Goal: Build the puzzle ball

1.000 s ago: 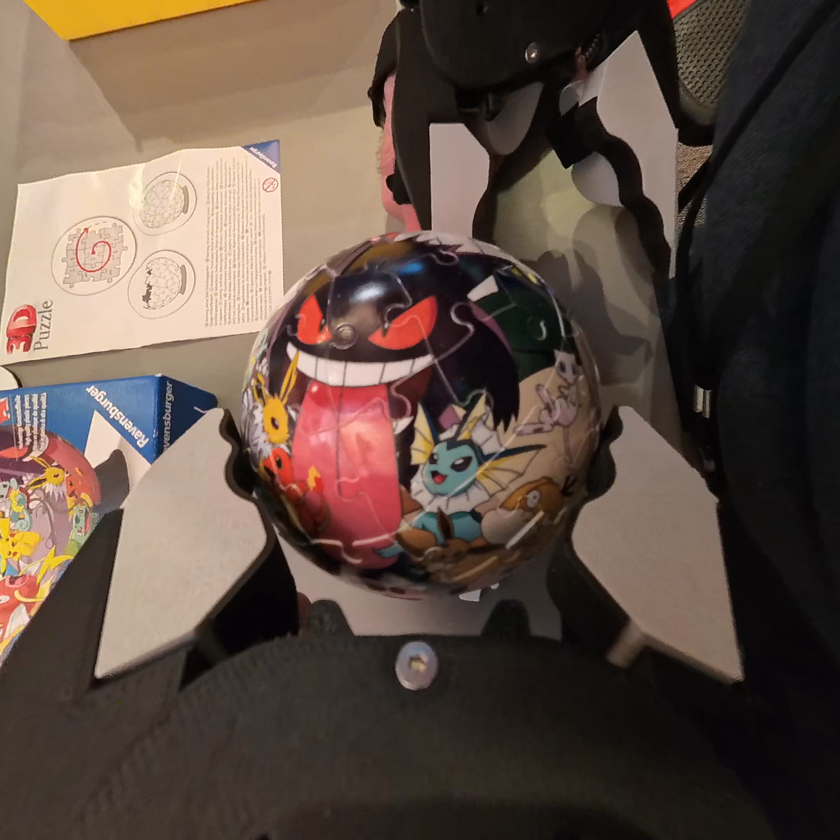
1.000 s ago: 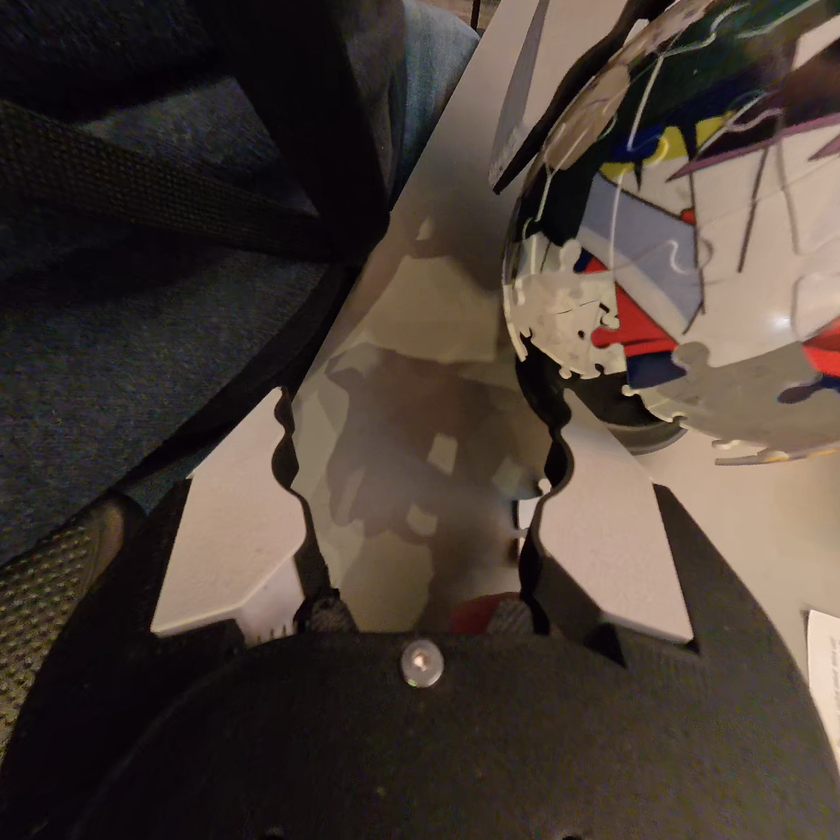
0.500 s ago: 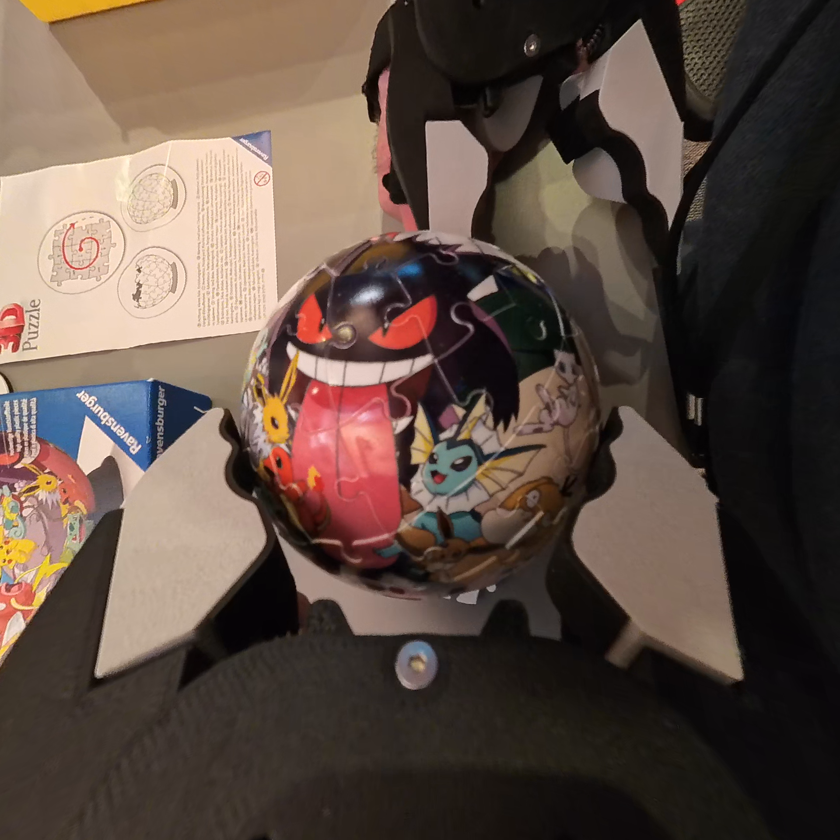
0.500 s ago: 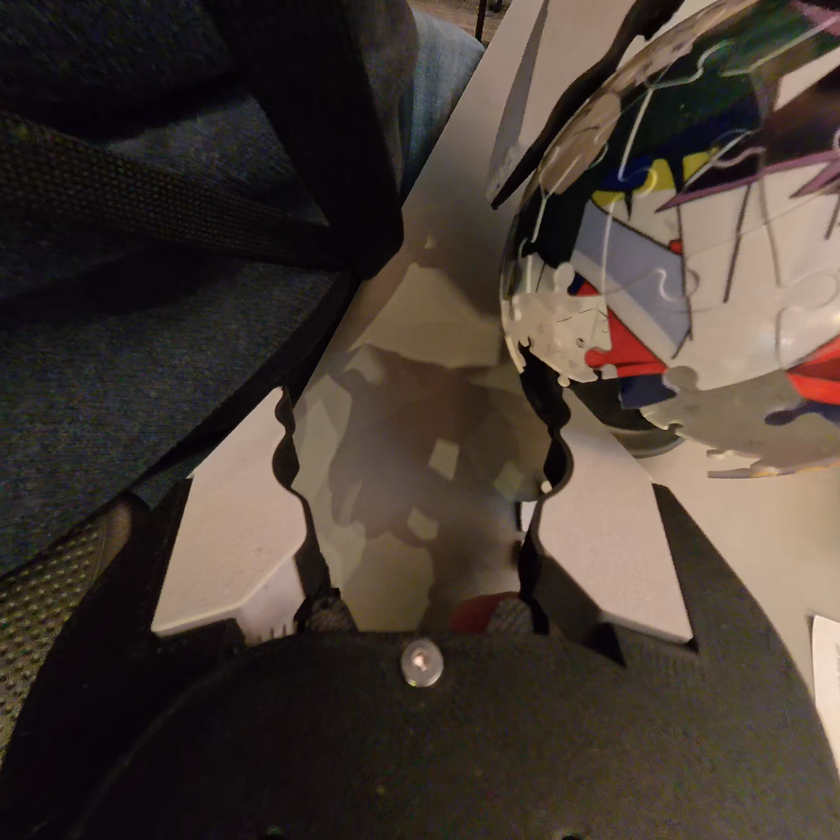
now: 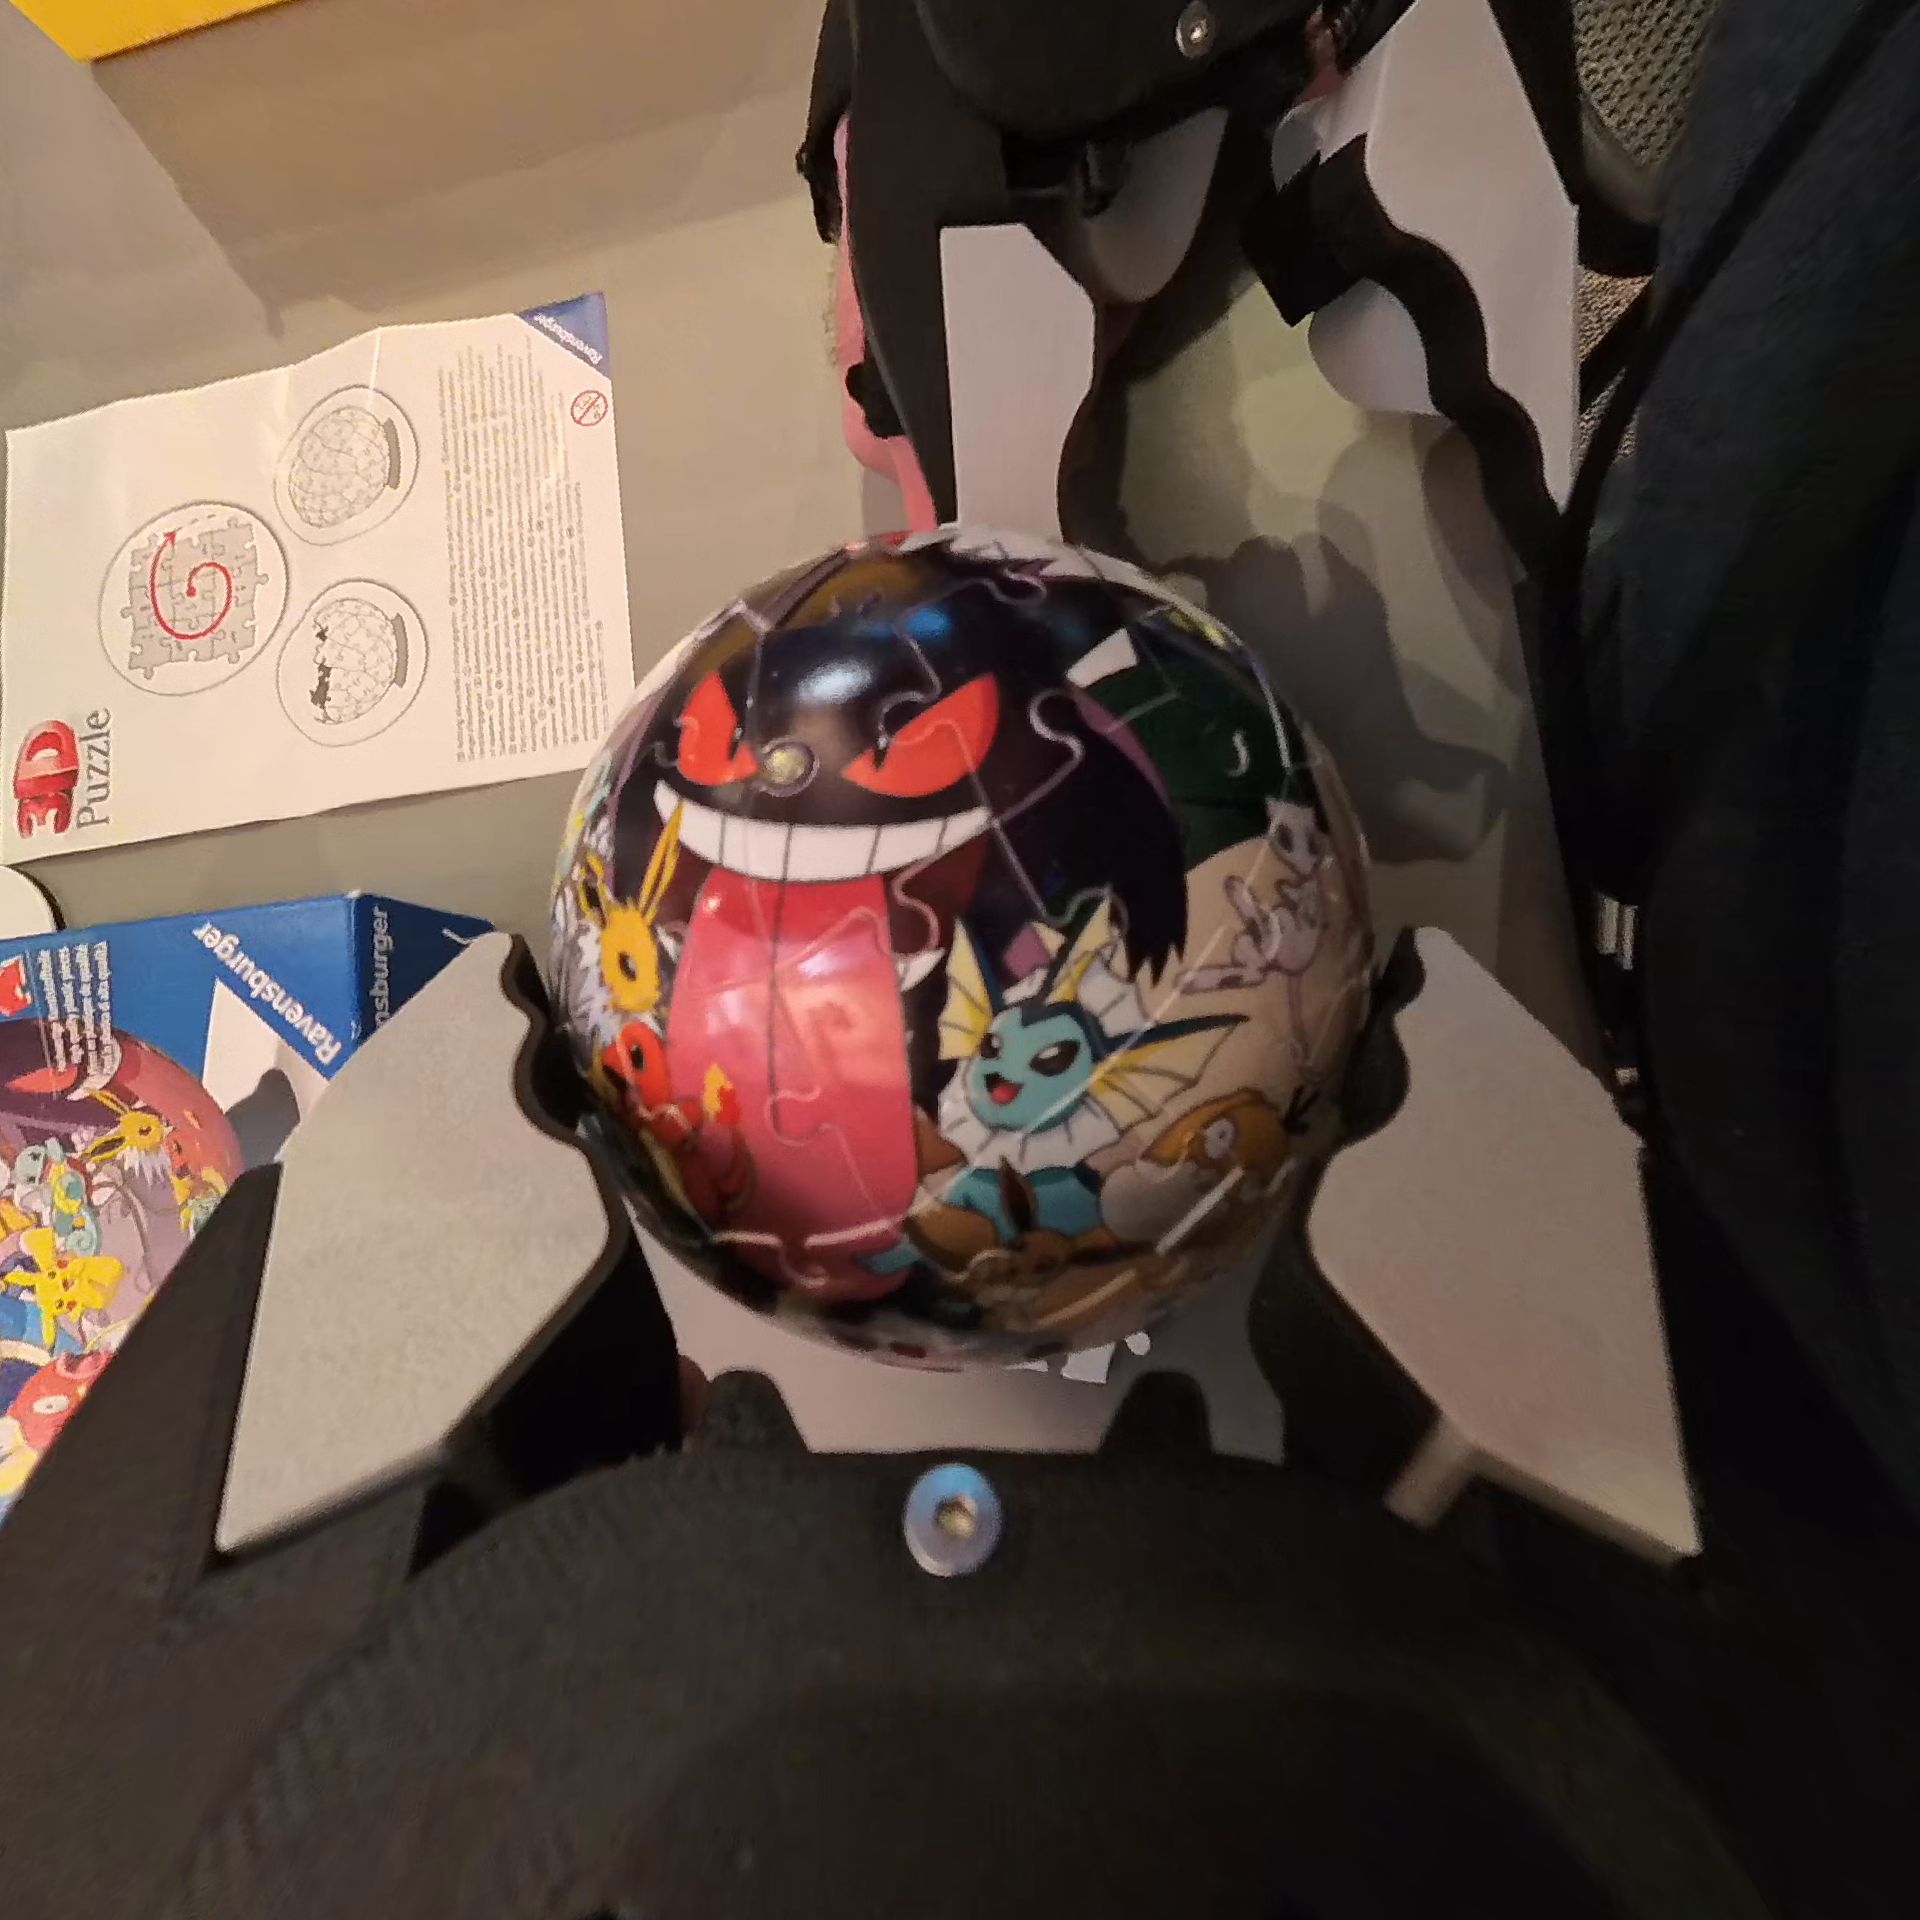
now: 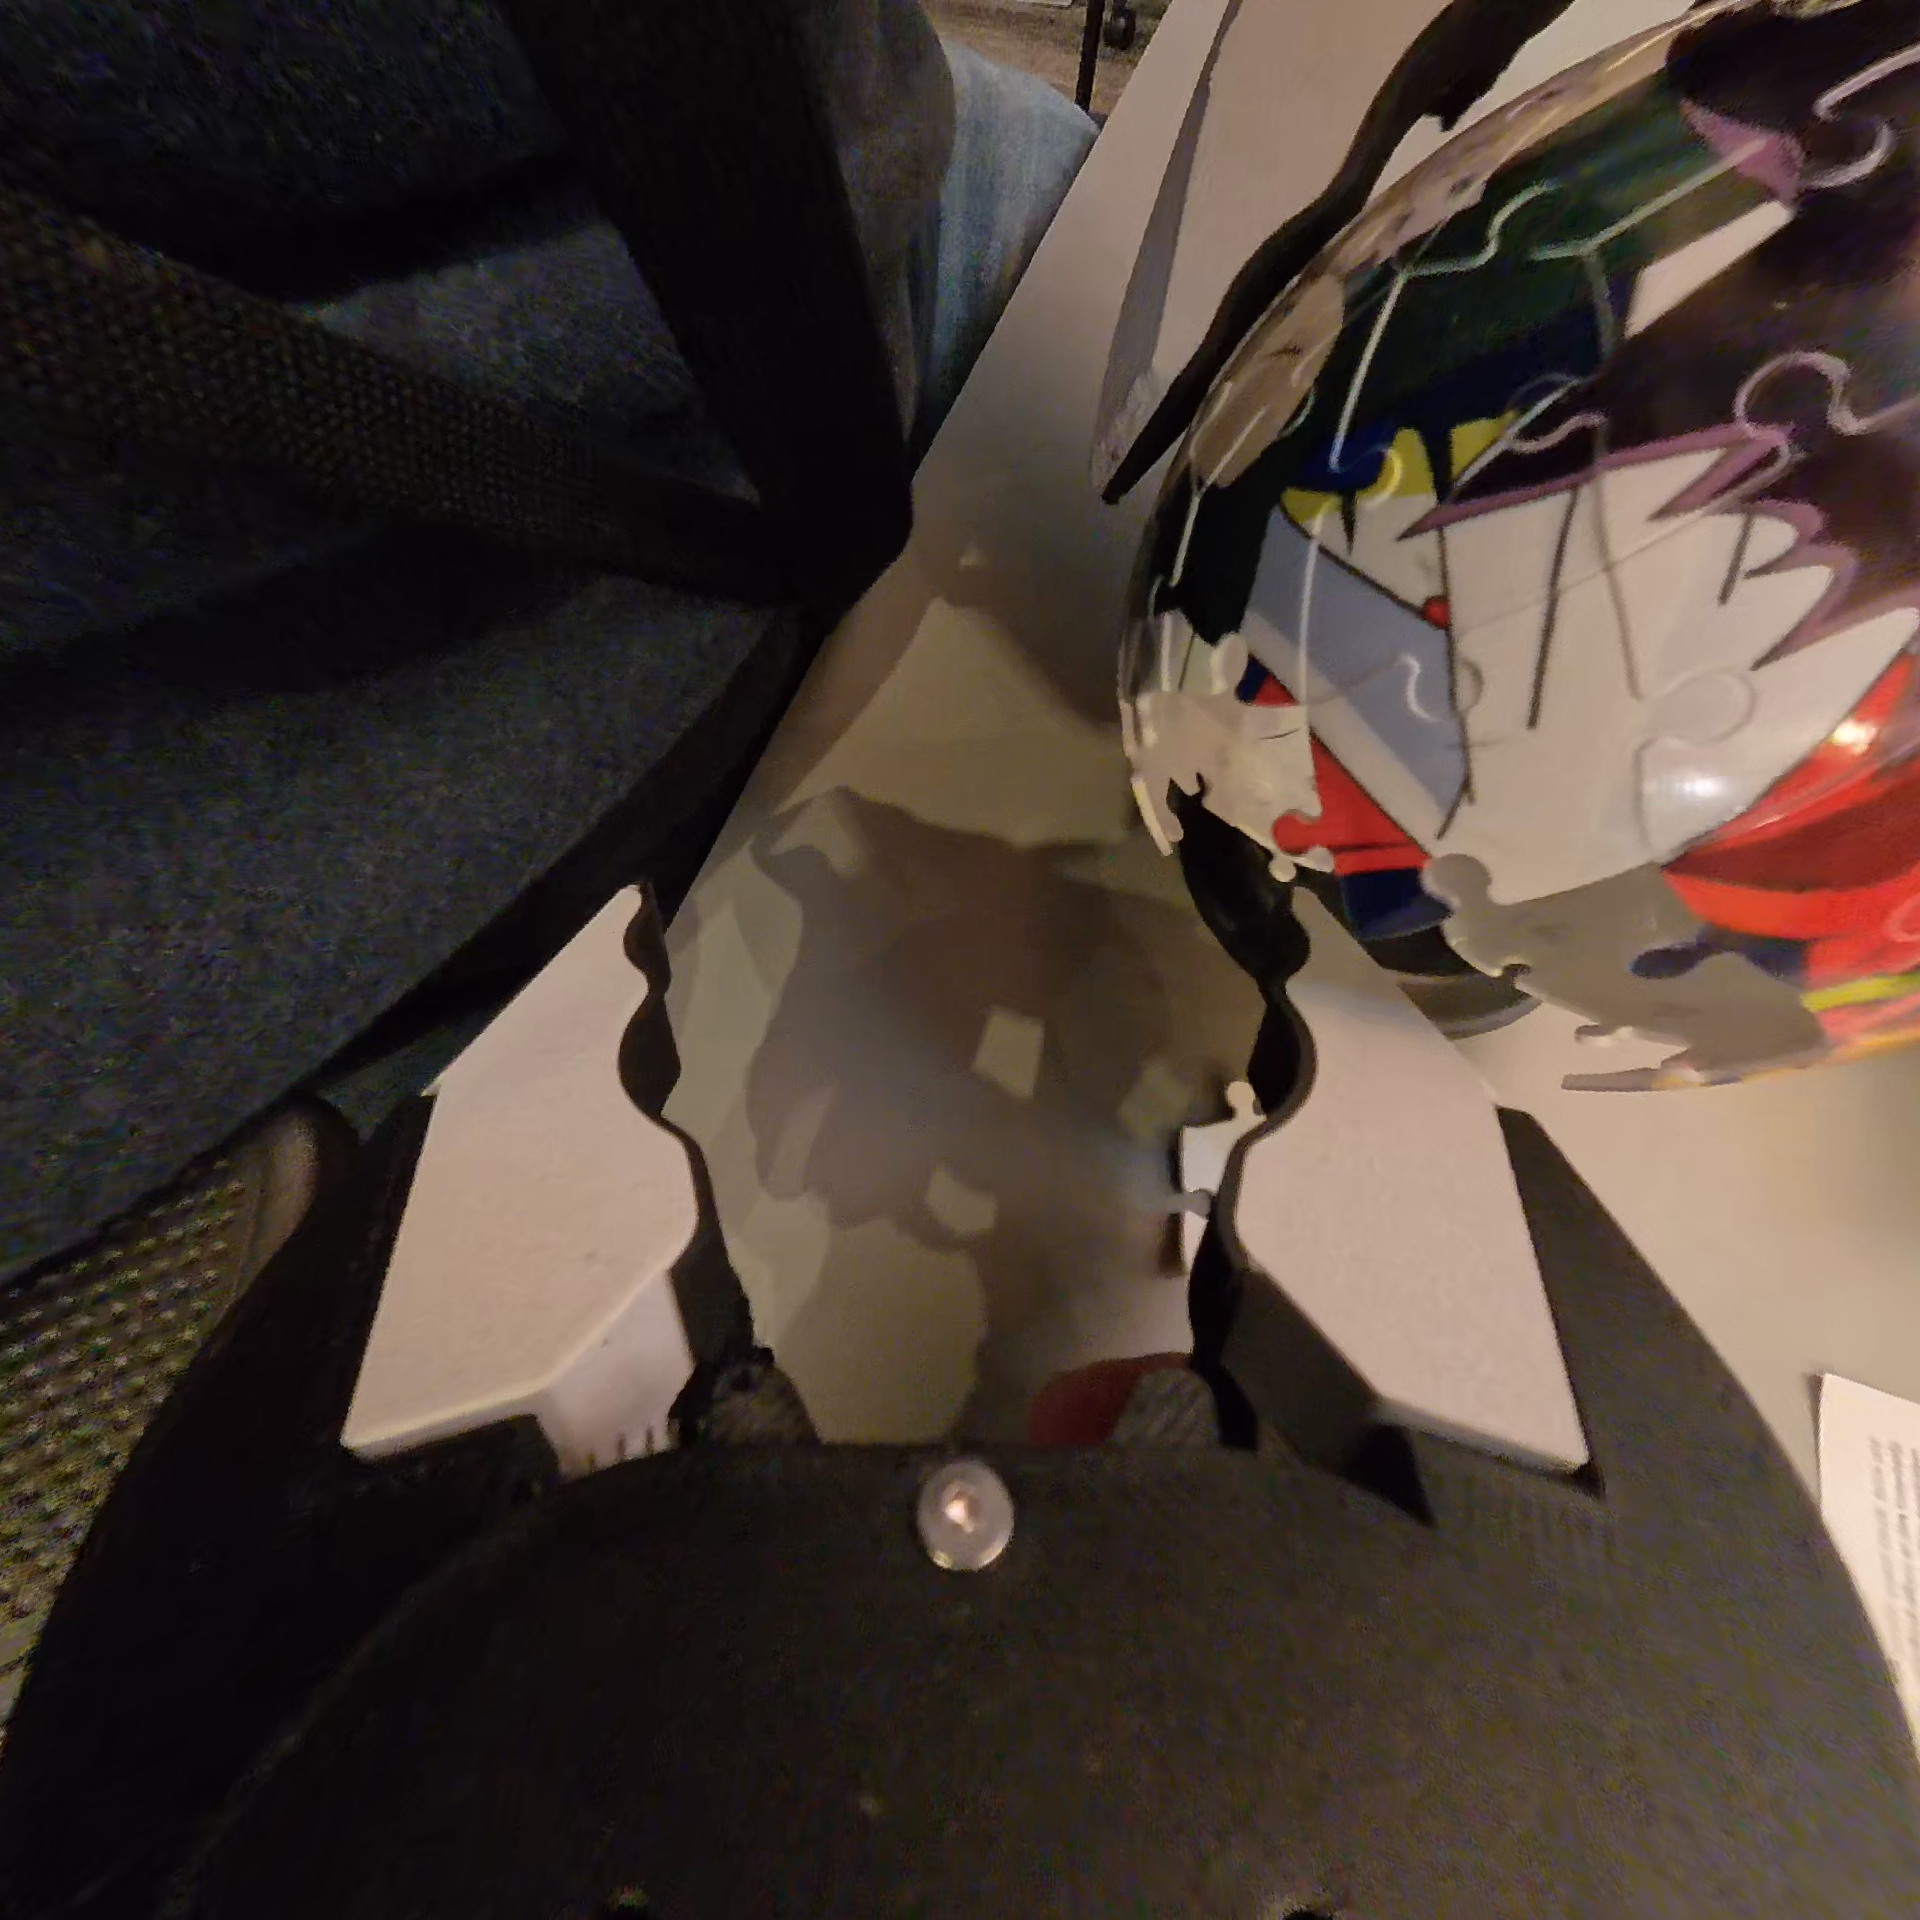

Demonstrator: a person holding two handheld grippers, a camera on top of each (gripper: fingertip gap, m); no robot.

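The puzzle ball (image 5: pixel 956 935), glossy with cartoon creatures, sits between the fingers of my left gripper (image 5: pixel 956 945), which is shut on its sides above the grey table (image 5: pixel 727 312). In the right wrist view the ball (image 6: pixel 1558 623) fills the upper right and shows a jagged open edge of white pieces on its underside. My right gripper (image 6: pixel 914 862) is open, and its right fingertip is close under that edge. A small white puzzle piece (image 6: pixel 1210 1153) shows beside its right finger; I cannot tell whether it lies on the table. The right gripper (image 5: pixel 1247 447) also shows beyond the ball.
A white instruction leaflet (image 5: pixel 312 582) lies at the left, with the blue puzzle box (image 5: pixel 156 1091) in front of it. A yellow thing (image 5: pixel 156 16) is at the far left corner. A person's dark clothing (image 5: pixel 1766 831) lies along the table's right edge. Left tips and right tips are each some 40 centimetres from the yellow thing (image 5: pixel 156 16).
In the right wrist view the ball has grown larger and moved lower, closer to the right fingertip. The left gripper keeps the same hold while drifting slightly right.
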